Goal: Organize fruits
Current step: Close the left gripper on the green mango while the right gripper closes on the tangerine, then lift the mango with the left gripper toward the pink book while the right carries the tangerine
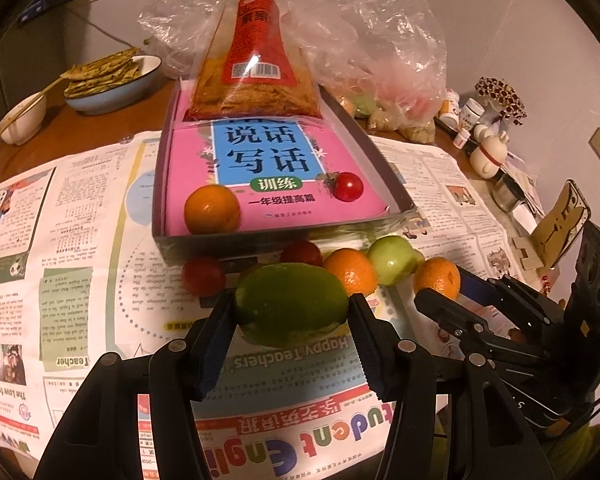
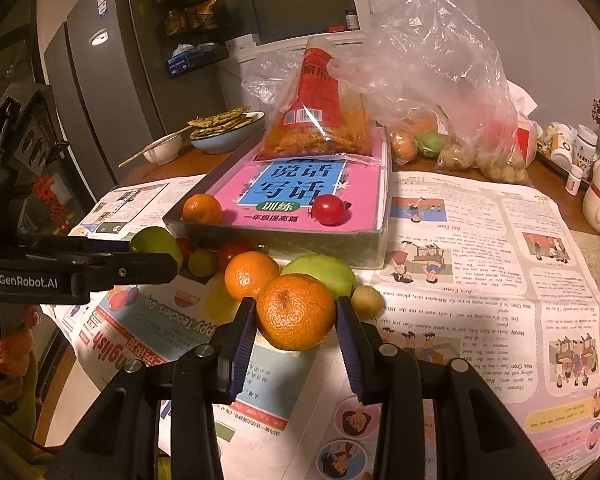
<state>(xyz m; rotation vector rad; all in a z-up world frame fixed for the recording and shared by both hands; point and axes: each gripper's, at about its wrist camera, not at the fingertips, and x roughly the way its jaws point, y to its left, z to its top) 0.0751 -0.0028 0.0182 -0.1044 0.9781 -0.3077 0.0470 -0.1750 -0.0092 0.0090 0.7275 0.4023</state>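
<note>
Left gripper (image 1: 292, 312) fingers clench green mango (image 1: 291, 305); right gripper (image 2: 296, 312) fingers clench orange (image 2: 296, 311). Loose fruit crowds ahead, against box (image 1: 168, 240) front wall on newspaper-covered worktop (image 1: 80, 200).

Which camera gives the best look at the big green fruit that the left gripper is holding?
The left wrist view: the large smooth green fruit fills the centre, clamped between the left gripper jaws above the newspaper. The right wrist view shows only part of it, far left, partly behind that gripper's black finger.
</note>
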